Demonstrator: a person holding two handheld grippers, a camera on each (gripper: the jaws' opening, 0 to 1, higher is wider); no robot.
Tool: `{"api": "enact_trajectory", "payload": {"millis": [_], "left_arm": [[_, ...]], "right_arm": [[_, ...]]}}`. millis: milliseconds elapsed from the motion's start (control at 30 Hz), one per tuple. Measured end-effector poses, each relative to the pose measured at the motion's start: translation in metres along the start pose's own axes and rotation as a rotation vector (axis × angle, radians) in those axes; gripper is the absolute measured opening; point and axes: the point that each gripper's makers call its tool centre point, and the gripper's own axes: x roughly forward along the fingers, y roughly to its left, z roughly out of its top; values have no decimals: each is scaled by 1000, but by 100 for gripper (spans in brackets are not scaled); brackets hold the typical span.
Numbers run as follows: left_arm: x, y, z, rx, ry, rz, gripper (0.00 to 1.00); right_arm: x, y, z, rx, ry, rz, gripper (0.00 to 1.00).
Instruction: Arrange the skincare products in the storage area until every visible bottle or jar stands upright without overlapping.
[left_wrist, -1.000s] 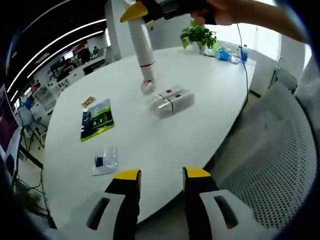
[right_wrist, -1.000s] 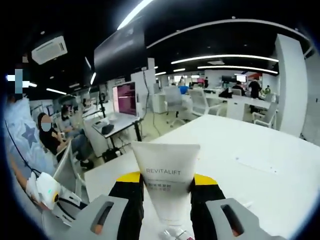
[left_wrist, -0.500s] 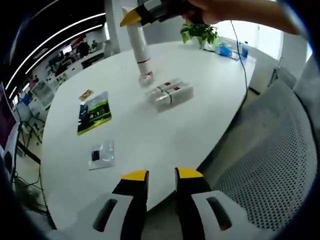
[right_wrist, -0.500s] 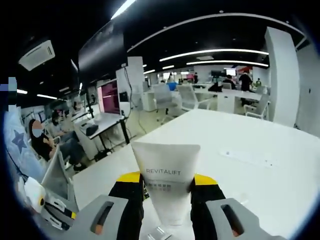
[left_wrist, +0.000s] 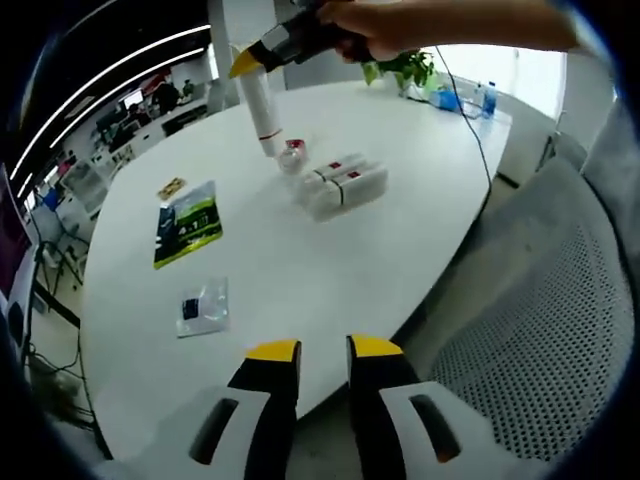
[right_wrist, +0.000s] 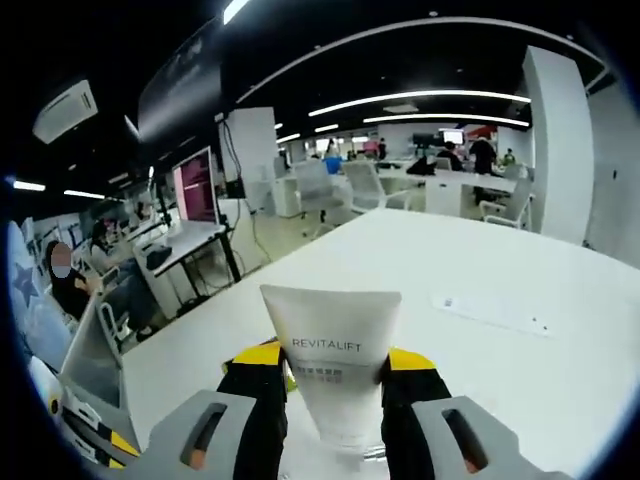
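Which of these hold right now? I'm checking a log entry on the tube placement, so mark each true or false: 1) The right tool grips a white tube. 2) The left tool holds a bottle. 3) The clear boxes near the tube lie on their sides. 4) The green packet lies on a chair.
1) True: the right tool is shut on the white tube, printed REVITALIFT.
2) False: the left tool holds nothing; its jaws stand nearly closed over the table edge.
3) True: the clear boxes lie flat beside the tube.
4) False: the green packet lies on the white table.
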Motion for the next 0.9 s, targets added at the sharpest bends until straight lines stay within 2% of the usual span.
{"api": "enact_trajectory", "payload": {"millis": [67,167,233,367,567,733,900], "left_arm": [[2,-2,-3,1,19,-11,13],[1,-1,-2,1,11,-4,13],[1,0,-2,1,6,-1,14],[1,0,-3,2,11,-3,13],[1,0,-2,13,7,0,13],[2,0,-5,24,13,-6,13],[2,-1,-6,24,17,-9,11]], "right_arm": [[3,-4,1,20,-4,-4,30],[10,-10,1,18,1,-10,30],[15,-10,-4,-2,13,-8,30],[23,-16,-15,12,32,-18,30],[28,-24,-13,29,21,-37,29],[31,-45,-10,60,8,-103,29],[34,-69,-1,52,-9,-187,30]]}}
